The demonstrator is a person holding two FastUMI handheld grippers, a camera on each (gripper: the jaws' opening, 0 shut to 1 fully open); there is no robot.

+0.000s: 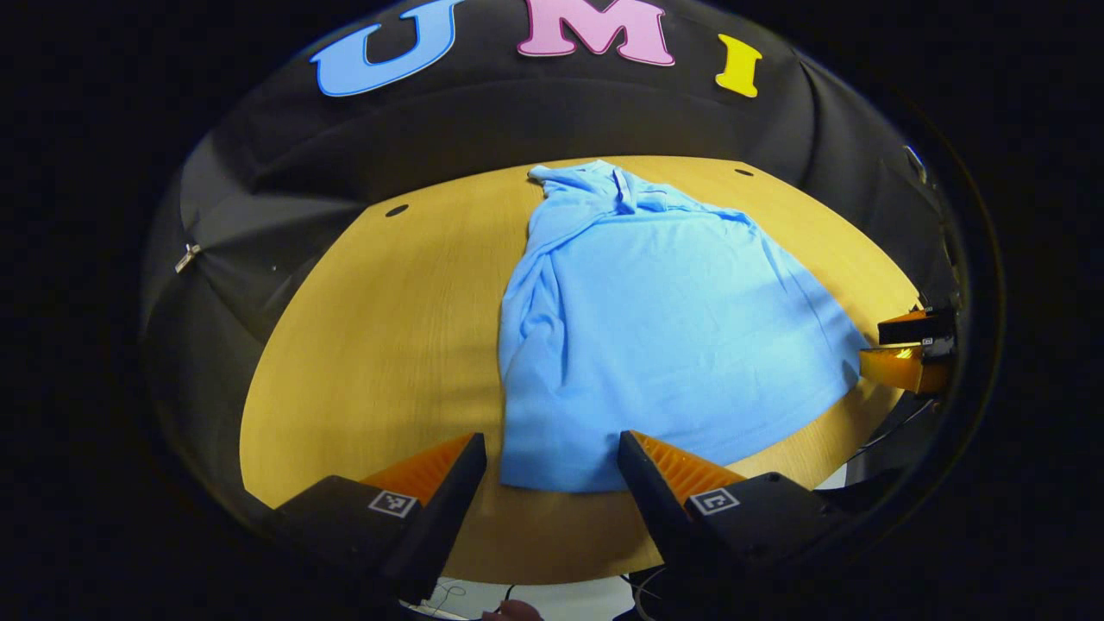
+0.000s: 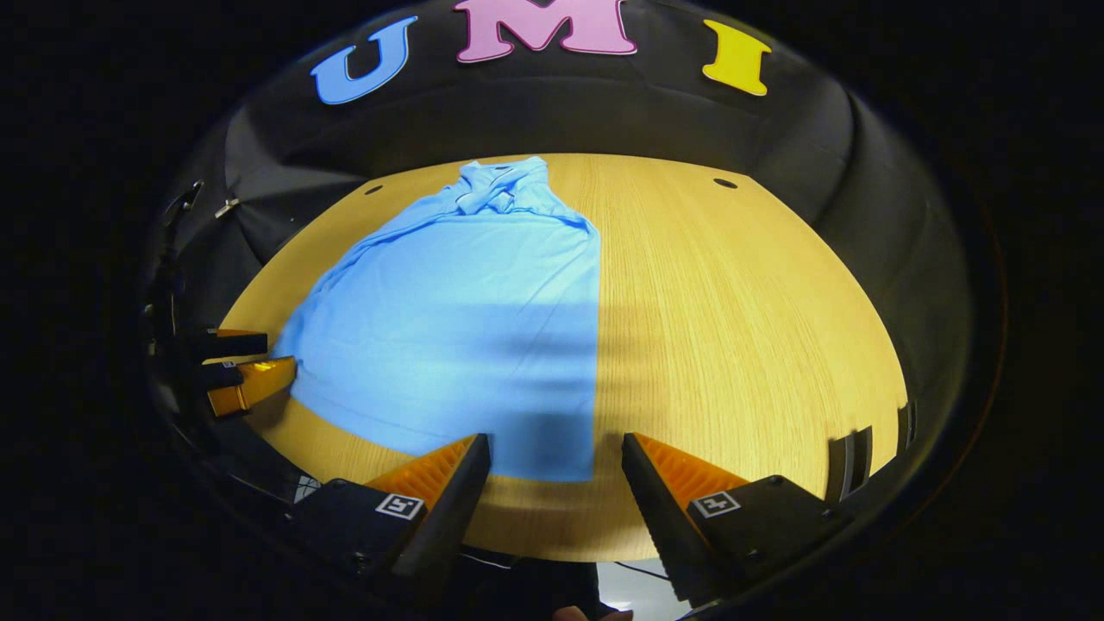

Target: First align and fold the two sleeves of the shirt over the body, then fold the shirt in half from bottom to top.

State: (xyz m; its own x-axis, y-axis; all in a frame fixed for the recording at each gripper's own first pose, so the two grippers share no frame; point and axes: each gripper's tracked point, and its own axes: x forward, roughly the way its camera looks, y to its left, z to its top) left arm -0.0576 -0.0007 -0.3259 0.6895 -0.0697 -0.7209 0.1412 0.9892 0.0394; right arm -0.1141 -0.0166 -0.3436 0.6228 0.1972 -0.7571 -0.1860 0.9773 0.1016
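Observation:
A light blue shirt (image 1: 655, 345) lies flat on the wooden table, collar at the far end and hem toward me, with both sleeves folded in over the body. In the left gripper view my left gripper (image 1: 552, 470) stands open just above the hem's left corner, nothing between its fingers. The right gripper (image 1: 906, 349) shows at the shirt's right edge there. In the right gripper view the shirt (image 2: 466, 328) has a straight right edge, and my right gripper (image 2: 556, 474) hangs open over its near right corner. The left gripper (image 2: 246, 366) sits by the shirt's left edge.
The round wooden table (image 2: 742, 345) has bare surface right of the shirt and also left of it (image 1: 388, 345). Small dark holes (image 2: 725, 183) mark the far part of the tabletop. Black cloth walls close in behind and at the sides.

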